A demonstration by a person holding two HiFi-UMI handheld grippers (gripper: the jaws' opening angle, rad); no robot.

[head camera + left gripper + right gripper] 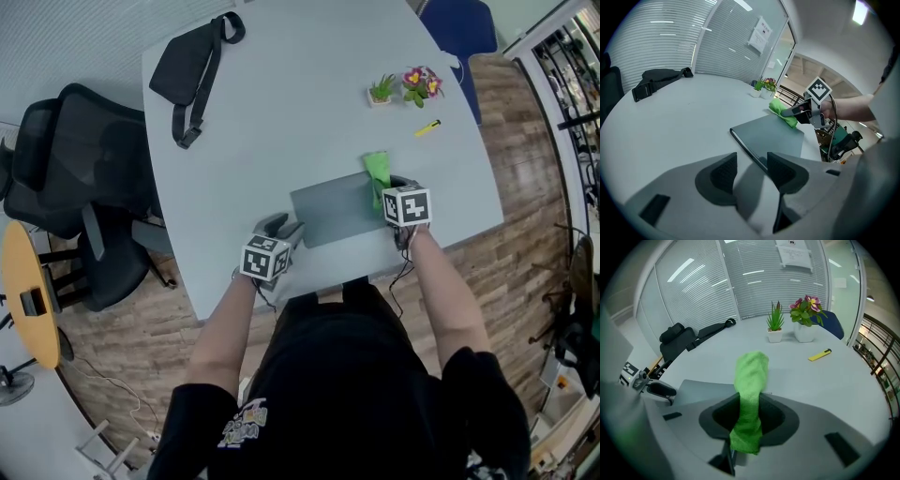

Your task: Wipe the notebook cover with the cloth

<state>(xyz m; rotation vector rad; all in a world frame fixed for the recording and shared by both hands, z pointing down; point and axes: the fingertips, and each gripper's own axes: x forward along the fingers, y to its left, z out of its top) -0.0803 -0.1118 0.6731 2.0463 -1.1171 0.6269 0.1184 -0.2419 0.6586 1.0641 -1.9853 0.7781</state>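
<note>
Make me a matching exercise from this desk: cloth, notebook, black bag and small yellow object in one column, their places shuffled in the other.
1 cloth
2 notebook
3 black bag
4 small yellow object

A far left of the table
B clamped in the right gripper
C beside the potted plants
D lying flat at the table's near edge

Pairs: 1-B, 2-D, 3-A, 4-C

The person wears a black short-sleeved T-shirt (347, 394) with a small pale print (244, 424). The left gripper (752, 171) and right gripper (749, 414) are grey with dark pads (717, 176). Each carries a white cube (407, 205) of black square markers and trails a thin black cable (405, 267).
</note>
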